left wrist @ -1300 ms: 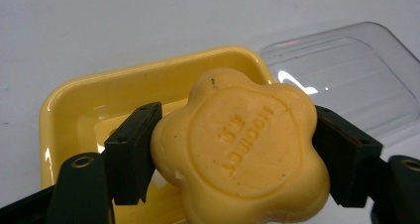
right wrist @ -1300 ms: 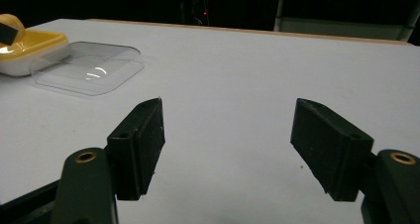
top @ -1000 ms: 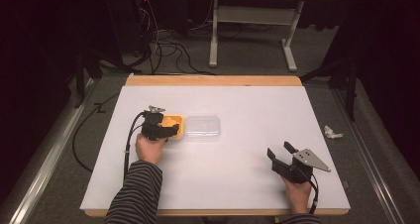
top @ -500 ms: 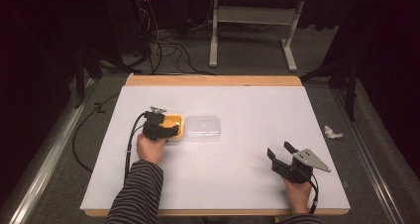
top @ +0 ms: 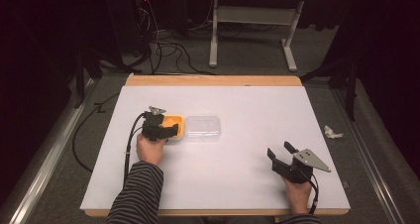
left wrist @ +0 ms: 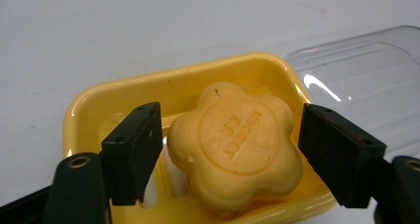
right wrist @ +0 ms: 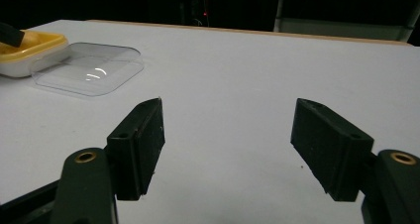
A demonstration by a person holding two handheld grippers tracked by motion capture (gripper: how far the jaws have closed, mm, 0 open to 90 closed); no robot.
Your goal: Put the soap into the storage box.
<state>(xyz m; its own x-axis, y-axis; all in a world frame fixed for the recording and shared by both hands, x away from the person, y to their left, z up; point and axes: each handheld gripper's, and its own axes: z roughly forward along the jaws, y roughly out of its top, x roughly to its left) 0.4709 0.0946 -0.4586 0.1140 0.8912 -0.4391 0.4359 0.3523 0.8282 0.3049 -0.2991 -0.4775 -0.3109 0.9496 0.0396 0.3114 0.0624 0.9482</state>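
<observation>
Soap, a pale yellow flower-shaped bar with lettering pressed into its top, lies in the yellow soap dish on the left half of the white counter. A clear plastic lid lies flat on the counter just beside the dish, on its right, touching or nearly touching its rim.

In the left gripper view the left claw is spread wide and straddles the bar, one jaw on each side with a visible gap to the soap on both; nothing is gripped yet. The high view shows the same claw over the dish with the hand behind it. The right claw rests near the front right of the counter, well apart from the dish, its jaws also parted and empty, as the right gripper view confirms.

The step in hand looks like taking hold of the bar. To do it well, the jaws should sink low enough to meet the soap's sides rather than its rounded upper edge, and stay centred so both pads meet it together; the lobed outline means a pad could land on a bump and let the bar twist. Soap is likely slick, so a steady, moderate squeeze seems wiser than a hard one, which could squirt it out. The near jaw sits close to the dish wall, so closing should avoid catching the rim and dragging the dish against the lid.
</observation>
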